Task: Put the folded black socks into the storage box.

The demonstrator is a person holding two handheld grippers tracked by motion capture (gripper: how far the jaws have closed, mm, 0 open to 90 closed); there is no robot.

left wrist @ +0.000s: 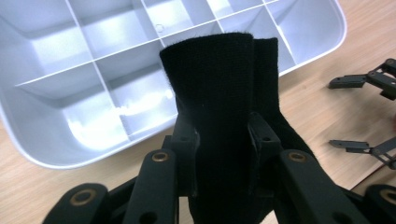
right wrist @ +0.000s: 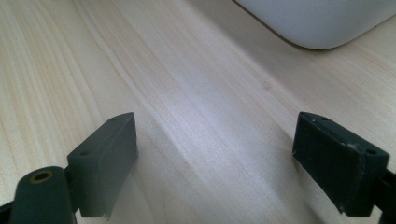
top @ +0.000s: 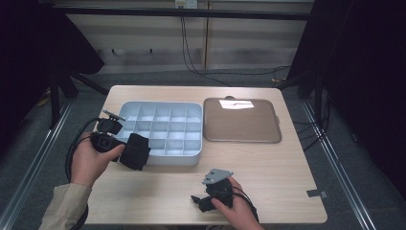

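A folded black cloth (top: 135, 151) (left wrist: 219, 93) stands upright between the jaws of my left gripper (top: 125, 149) (left wrist: 224, 135), which is shut on it. It hangs at the front left corner of a white compartment box (top: 158, 161) (left wrist: 56, 158), whose visible cells hold nothing. My right gripper (top: 198, 201) (right wrist: 215, 158) rests low over the bare wood near the table's front edge, jaws wide apart with nothing between them. It also appears at the right edge of the left gripper view (left wrist: 348, 114). A corner of the white box (right wrist: 317, 23) lies ahead of it.
A flat brown tray (top: 242, 122) lies to the right of the white box. The light wooden table (top: 277, 172) has bare room at its front and right. Dark stands and cables surround the table.
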